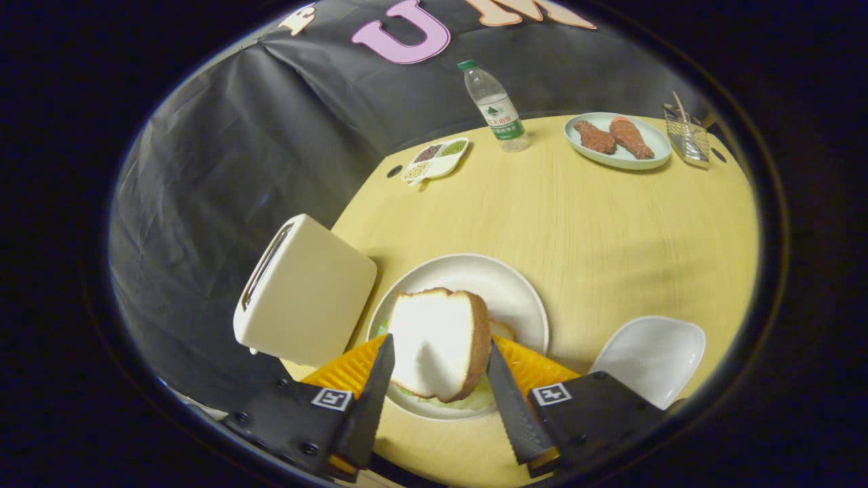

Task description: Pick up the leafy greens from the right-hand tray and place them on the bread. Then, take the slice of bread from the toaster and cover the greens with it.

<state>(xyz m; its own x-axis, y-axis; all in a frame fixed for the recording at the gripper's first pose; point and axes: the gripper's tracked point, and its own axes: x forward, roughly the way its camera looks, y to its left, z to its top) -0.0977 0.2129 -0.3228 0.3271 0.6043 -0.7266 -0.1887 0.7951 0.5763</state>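
Bread slice (437, 342) sits between the two fingers of the gripper (439, 379), tilted, crust edge toward the right finger, over the white plate (515, 288). Fingers stand moderately apart, about the slice's width; both appear to touch its edges, so I judge it gripped, though contact on the left finger is hard to confirm.

Leafy greens (468, 401) peek out pale green under the slice's near edge, on the plate. A sliver of the lower bread (502, 330) shows just right of the held slice. Greens step looks done; covering step is in hand.

Toaster (302, 291) stands just left of the plate, slot seemingly vacant. White curved tray (654, 356) lies right of the plate, nothing seen in it.

To do this well, in my judgement: level the slice before lowering, square it over the bread beneath so the greens are hidden all round, set it down flat, then open the fingers wide enough to clear the crust without dragging it sideways. Risk: a tilted release could let it slide off the greens.

Beyond, well apart: water bottle (495, 105), green cap and green label, print too small to read; divided dish of grains (437, 159); pale plate with two brown meat pieces (617, 139); wire holder (686, 135). Square black-and-white marker tags sit on both finger mounts; no legible words.
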